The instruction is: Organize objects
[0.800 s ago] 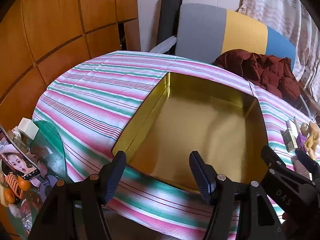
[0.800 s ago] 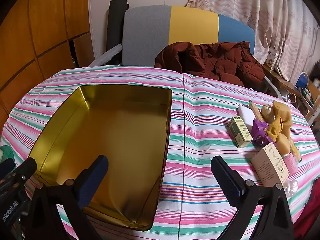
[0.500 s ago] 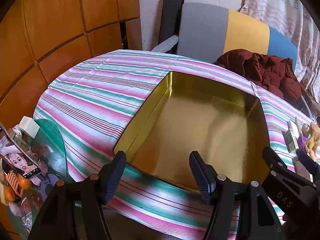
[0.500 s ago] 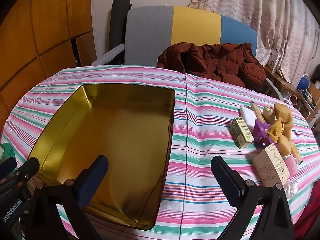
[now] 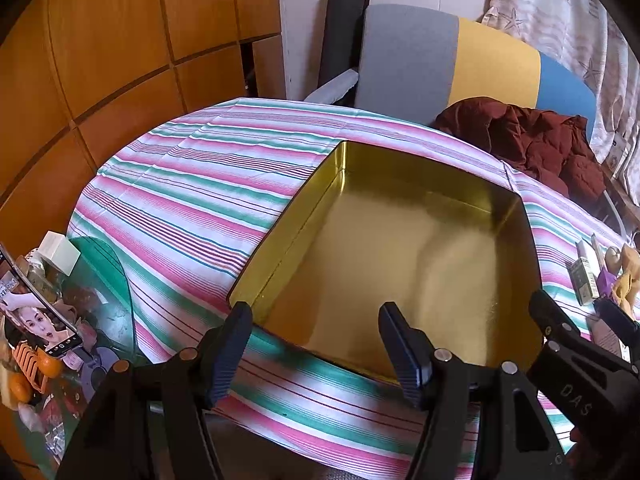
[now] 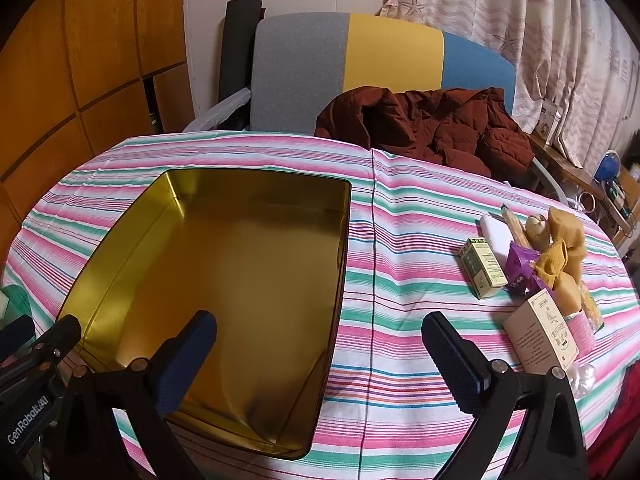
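Note:
An empty gold tin box (image 5: 400, 248) lies open on the striped tablecloth (image 5: 192, 200); it also shows in the right wrist view (image 6: 224, 272). A cluster of small objects sits at the table's right: a green box (image 6: 482, 268), a beige box (image 6: 542, 332), a purple packet (image 6: 520, 266), a yellow cloth toy (image 6: 560, 248) and a white block (image 6: 496, 232). My left gripper (image 5: 316, 344) is open and empty at the tin's near edge. My right gripper (image 6: 320, 356) is open and empty over the tin's near right corner.
A brown jacket (image 6: 432, 124) lies on a grey, yellow and blue chair (image 6: 352, 52) behind the table. A phone (image 5: 36, 312) and clutter sit at the left on a green glass edge (image 5: 104, 272). Wooden panels (image 5: 80, 60) stand to the left.
Both grippers have drifted slightly, so the view shifts a little. Both stay open and empty. Nothing on the table has moved.

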Tool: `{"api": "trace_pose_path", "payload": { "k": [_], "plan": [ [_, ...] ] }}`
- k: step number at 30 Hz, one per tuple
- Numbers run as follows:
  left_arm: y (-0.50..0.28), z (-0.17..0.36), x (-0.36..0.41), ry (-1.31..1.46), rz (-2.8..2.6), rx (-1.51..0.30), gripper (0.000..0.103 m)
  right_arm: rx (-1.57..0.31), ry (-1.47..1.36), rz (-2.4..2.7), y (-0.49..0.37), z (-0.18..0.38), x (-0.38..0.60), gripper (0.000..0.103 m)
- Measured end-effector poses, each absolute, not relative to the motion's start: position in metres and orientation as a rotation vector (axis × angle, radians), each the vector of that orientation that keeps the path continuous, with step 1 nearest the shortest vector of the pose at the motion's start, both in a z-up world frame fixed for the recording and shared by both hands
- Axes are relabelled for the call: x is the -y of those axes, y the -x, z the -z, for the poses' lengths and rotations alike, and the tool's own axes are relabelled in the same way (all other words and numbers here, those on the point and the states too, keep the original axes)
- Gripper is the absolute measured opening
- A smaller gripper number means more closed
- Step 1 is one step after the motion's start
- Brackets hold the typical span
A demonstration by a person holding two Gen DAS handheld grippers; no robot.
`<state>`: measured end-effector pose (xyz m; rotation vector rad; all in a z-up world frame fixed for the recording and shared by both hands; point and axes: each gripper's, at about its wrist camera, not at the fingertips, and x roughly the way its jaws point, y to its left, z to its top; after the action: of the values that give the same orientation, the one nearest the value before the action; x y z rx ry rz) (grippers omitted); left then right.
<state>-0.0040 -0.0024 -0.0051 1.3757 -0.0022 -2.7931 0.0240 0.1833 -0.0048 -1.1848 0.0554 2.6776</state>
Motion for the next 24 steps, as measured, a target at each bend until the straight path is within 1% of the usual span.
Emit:
{"api": "trace_pose_path", "payload": {
  "k": [12, 18, 22, 24],
  "plan": [
    [0.002, 0.008, -0.004, -1.385, 2.797, 0.026, 0.067, -0.079, 1.162, -2.712, -0.031, 0.000, -0.188, 0.103],
    [0.001, 0.010, -0.008, -1.411, 2.813, 0.014, 0.067, -0.037, 1.127, -2.746, -0.042, -0.007, -0.196, 0.103],
    [-0.003, 0.013, -0.012, -1.467, 2.859, -0.038, 0.067, 0.005, 1.167, -2.761, -0.052, -0.007, -0.211, 0.103],
    [-0.006, 0.017, -0.016, -1.524, 2.921, -0.109, 0.067, -0.006, 1.175, -2.763, -0.064, -0.005, -0.224, 0.103]
  ]
}}
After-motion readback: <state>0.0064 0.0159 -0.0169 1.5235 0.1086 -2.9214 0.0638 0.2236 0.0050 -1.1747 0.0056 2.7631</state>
